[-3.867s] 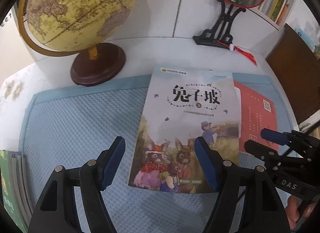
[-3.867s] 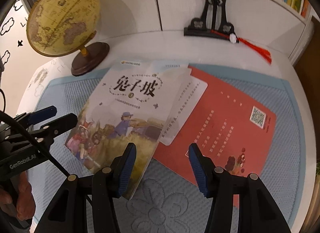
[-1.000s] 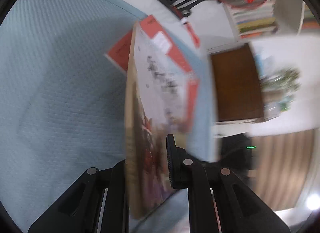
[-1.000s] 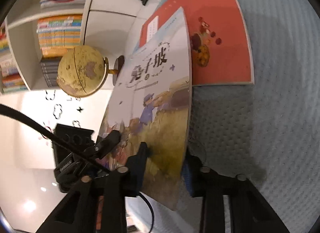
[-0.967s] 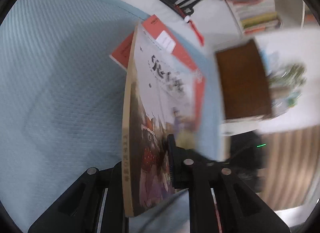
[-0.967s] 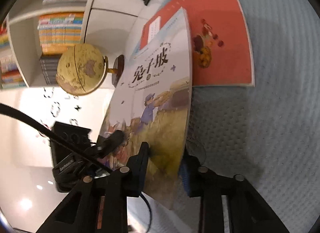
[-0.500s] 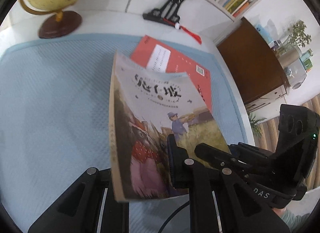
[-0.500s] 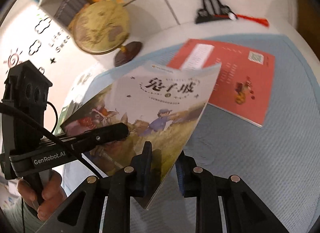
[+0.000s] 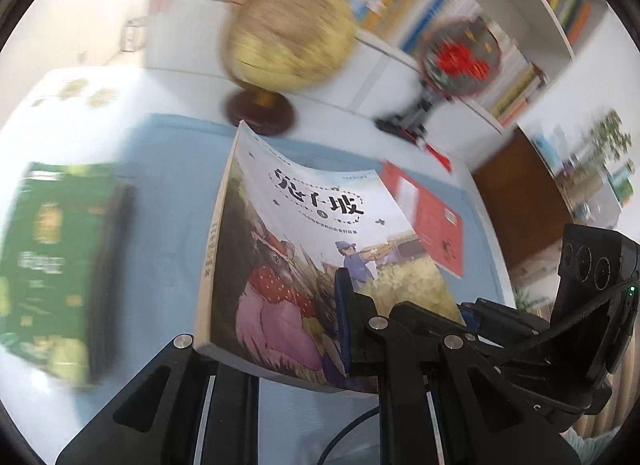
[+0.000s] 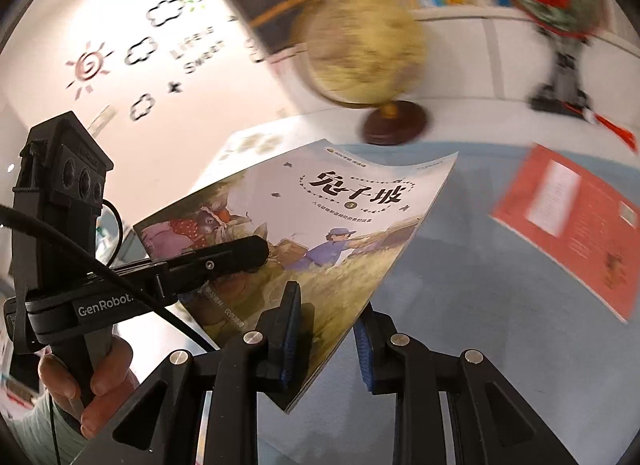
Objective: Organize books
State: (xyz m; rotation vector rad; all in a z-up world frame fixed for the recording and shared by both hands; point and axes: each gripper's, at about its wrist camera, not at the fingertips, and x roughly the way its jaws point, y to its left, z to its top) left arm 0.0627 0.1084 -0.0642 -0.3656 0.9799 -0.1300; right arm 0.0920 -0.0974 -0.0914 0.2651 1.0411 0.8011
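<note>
An illustrated book point(image 9: 320, 225) with rabbits on its cover hangs tilted above the blue mat point(image 9: 160, 205), held by both grippers. My left gripper point(image 9: 280, 305) is shut on its lower spine corner; one finger point(image 9: 344, 305) lies on the cover and the other is hidden beneath. From the right wrist view, the same book point(image 10: 340, 217) runs between the pads of my right gripper point(image 10: 326, 329), whose jaws are opening slightly while still pinching the lower right edge. A red book point(image 10: 568, 221) lies flat on the mat to the right.
A stack topped by a green book point(image 9: 48, 257) sits at the mat's left edge. A globe point(image 9: 288, 45) and a red fan ornament point(image 9: 460, 53) stand at the back below bookshelves. A person's hand point(image 10: 96, 381) grips the left gripper's handle.
Both grippers have risen with the illustrated book, lifting it clear of the mat and turning its cover upward. The views have swung left, bringing the green stack into sight.
</note>
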